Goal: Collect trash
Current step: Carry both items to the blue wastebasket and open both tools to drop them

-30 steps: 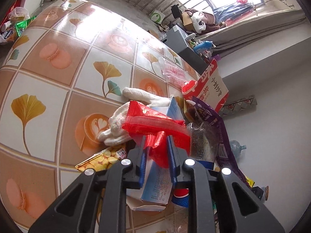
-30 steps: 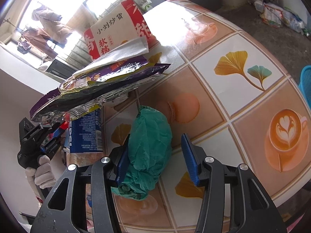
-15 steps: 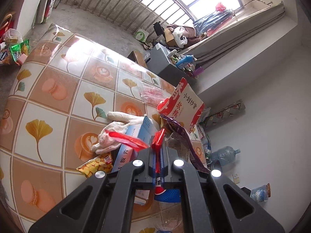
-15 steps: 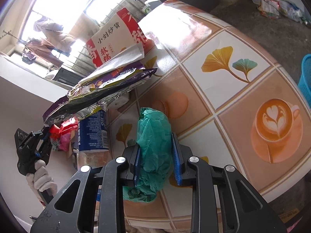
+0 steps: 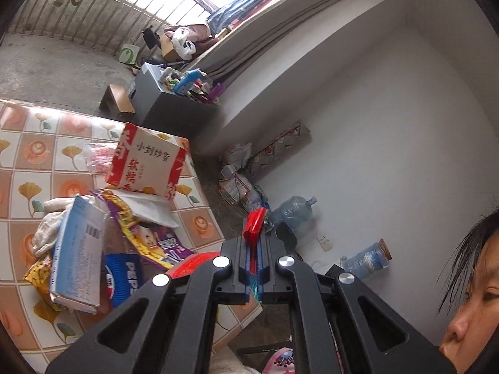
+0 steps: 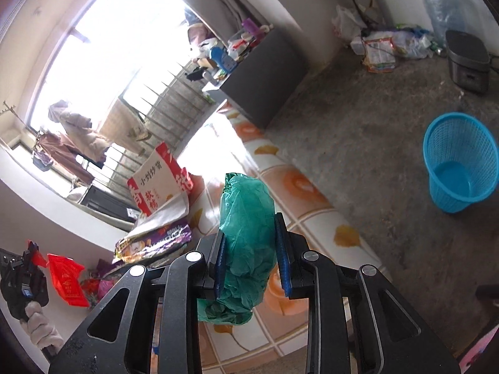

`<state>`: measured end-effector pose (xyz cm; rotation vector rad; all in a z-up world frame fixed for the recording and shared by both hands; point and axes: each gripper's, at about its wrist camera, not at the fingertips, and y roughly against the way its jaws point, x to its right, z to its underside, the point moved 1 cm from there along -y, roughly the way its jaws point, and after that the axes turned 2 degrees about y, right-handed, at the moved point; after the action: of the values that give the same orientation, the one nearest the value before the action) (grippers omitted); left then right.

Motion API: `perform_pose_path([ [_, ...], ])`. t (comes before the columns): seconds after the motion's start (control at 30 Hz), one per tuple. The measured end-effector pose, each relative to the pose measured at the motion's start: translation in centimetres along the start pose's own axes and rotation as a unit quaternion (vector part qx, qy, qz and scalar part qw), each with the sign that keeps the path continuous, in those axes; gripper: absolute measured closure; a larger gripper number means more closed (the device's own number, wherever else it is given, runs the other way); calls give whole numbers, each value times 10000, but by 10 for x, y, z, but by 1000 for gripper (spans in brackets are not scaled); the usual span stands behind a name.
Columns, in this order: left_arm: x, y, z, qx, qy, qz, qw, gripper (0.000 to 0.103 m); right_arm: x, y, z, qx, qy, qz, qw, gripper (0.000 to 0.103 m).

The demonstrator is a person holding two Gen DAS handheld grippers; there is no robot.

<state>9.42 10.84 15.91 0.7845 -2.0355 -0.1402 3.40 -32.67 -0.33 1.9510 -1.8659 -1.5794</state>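
My left gripper (image 5: 254,243) is shut on a red plastic wrapper (image 5: 255,222) and holds it up beyond the table's edge; the same wrapper (image 6: 65,280) hangs from that gripper (image 6: 29,254) at the far left of the right wrist view. My right gripper (image 6: 249,243) is shut on a crumpled green plastic bag (image 6: 246,243), lifted above the table. A blue mesh waste basket (image 6: 458,162) stands on the floor to the right. More trash lies piled on the tiled table (image 5: 28,162): a purple snack bag (image 5: 149,237), a Pepsi can (image 5: 121,277), a blue-white box (image 5: 78,249).
A red-and-white carton (image 5: 146,162) stands on the table behind the pile, also in the right wrist view (image 6: 159,184). A white cloth (image 5: 46,227) lies at the pile's left. Water jugs (image 5: 290,212) and litter sit on the floor by the wall. A dark appliance (image 6: 467,59) stands beyond the basket.
My left gripper closed on the red wrapper, lifted it off the pile and swung right past the table's edge. My right gripper closed on the green bag and raised it off the table.
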Motion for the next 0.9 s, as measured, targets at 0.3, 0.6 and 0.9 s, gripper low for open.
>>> perform_pose_path([
  [0.3, 147, -214, 10, -1447, -1087, 521, 9821, 101, 67, 36, -31, 1039, -598, 874, 9889, 77],
  [0.6, 190, -435, 74, -2699, -1407, 81, 9525, 100, 169, 35, -43, 1336, -1373, 2066, 9595, 77],
  [0.9, 193, -606, 151, -3455, -2133, -450, 9128, 100, 266, 0, -77, 1170, -1856, 2737, 9365, 74],
])
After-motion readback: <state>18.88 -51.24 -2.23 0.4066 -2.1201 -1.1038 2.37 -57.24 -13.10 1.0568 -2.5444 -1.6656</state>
